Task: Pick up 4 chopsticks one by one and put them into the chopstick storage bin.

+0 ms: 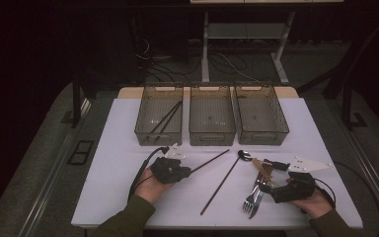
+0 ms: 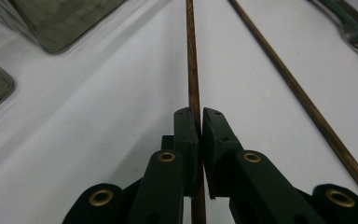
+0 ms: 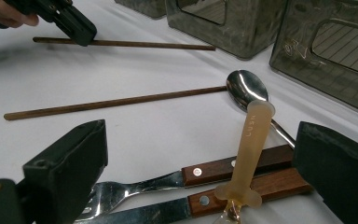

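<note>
My left gripper (image 2: 200, 122) is shut on a dark wooden chopstick (image 2: 193, 70) that runs straight ahead on the white table; in the high view the left gripper (image 1: 188, 172) sits left of centre. A second chopstick (image 1: 220, 183) lies diagonally mid-table, its far end by a metal spoon (image 1: 245, 155). My right gripper (image 3: 200, 140) is open wide over a wood-handled fork (image 3: 135, 189) and knife (image 3: 205, 200). A translucent amber handle (image 3: 251, 144) lies across them. In the high view the right gripper (image 1: 269, 189) is at the front right.
Three clear grey bins stand in a row at the back: the left bin (image 1: 140, 121) holds two chopsticks, the middle bin (image 1: 212, 133) and right bin (image 1: 282, 123) look empty. Bare white table (image 1: 113, 148) stretches to the left and front.
</note>
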{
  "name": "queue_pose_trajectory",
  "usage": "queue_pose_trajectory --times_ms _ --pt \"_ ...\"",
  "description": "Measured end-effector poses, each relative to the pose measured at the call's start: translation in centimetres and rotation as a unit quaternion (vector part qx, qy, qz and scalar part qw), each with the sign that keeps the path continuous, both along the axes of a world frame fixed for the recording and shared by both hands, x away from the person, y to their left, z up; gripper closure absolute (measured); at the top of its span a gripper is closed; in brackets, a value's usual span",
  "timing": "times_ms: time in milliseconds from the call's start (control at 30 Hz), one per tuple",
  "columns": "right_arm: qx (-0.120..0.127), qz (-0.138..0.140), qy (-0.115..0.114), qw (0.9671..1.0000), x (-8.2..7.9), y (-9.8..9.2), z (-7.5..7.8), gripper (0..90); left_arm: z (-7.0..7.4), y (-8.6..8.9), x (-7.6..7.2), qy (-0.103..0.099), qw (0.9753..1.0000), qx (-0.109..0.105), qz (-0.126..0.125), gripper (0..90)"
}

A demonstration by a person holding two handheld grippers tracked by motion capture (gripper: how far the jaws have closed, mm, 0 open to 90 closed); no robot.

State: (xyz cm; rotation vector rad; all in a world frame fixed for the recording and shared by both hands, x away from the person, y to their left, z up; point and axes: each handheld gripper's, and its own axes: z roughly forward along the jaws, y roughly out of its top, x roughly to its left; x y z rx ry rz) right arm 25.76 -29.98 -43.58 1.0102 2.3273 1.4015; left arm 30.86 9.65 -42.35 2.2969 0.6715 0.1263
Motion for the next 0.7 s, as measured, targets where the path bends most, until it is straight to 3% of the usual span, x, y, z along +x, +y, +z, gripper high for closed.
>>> queue_pose_trajectory --times_ms 367,700 --pt "0.005 -0.006 -0.002 1.0000 0.0 0.2 -0.1 3.6 1.3 2.1 0.1 -0.009 0.9995 -0.025 -0.015 84.6" --pt "0.003 -0.007 -0.002 1.0000 0.0 0.1 -0.1 3.6 2.2 4.1 0.5 -0.023 0.9984 -0.050 0.007 84.5"
